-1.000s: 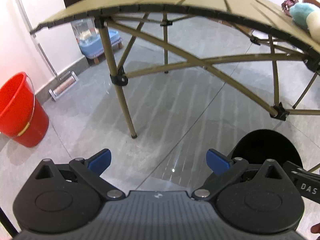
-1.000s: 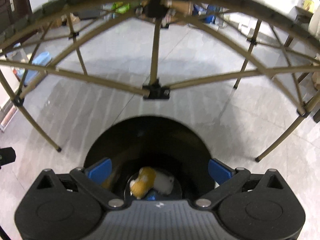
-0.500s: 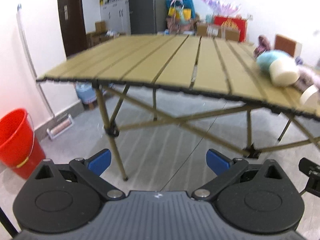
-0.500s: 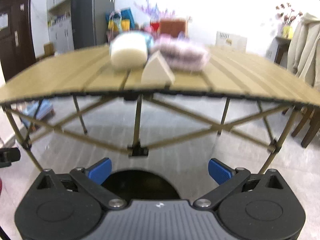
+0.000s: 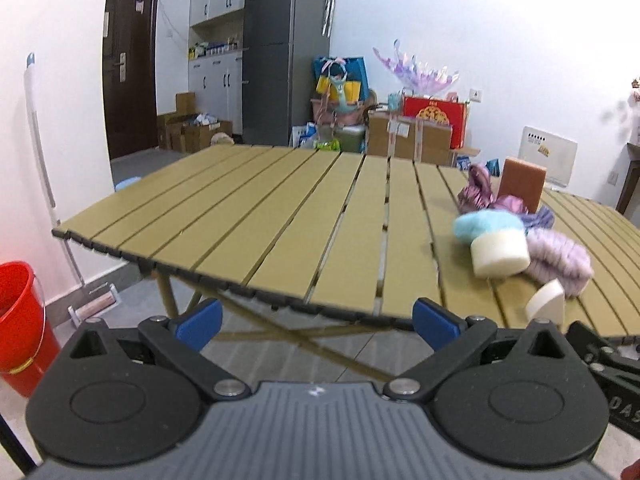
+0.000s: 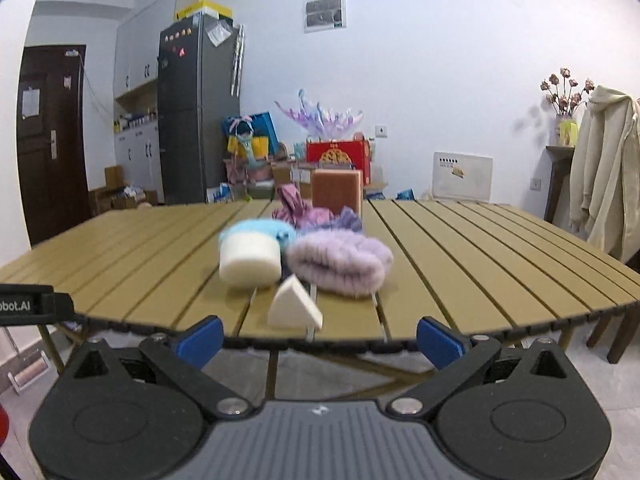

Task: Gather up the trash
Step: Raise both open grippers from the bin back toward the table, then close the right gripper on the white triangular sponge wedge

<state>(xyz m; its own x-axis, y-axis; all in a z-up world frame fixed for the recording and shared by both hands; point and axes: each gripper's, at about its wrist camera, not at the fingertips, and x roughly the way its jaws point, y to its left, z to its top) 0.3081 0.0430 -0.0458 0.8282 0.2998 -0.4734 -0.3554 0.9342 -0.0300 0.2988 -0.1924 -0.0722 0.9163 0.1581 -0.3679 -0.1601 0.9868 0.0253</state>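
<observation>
A small heap of trash lies on the slatted olive table (image 5: 248, 216): a white foam cylinder (image 6: 250, 260) with a pale blue fluffy piece (image 6: 260, 229) behind it, a lilac fluffy bundle (image 6: 340, 262), a white foam wedge (image 6: 294, 308) near the front edge, a brown sponge block (image 6: 337, 192) and purple crumpled wrap (image 6: 298, 208) at the back. My right gripper (image 6: 319, 338) is open and empty just short of the table edge, facing the wedge. My left gripper (image 5: 316, 324) is open and empty, left of the heap (image 5: 500, 250).
A red bucket (image 5: 20, 320) stands on the floor at the left by the wall. Boxes, a grey fridge (image 5: 280, 52) and bags fill the far wall. A coat (image 6: 600, 184) hangs over a chair at the right. The table's left half is bare slats.
Both grippers have risen from floor level, where the right one looked into a black bin holding trash, up to the table edge. The heap on the table has come into view.
</observation>
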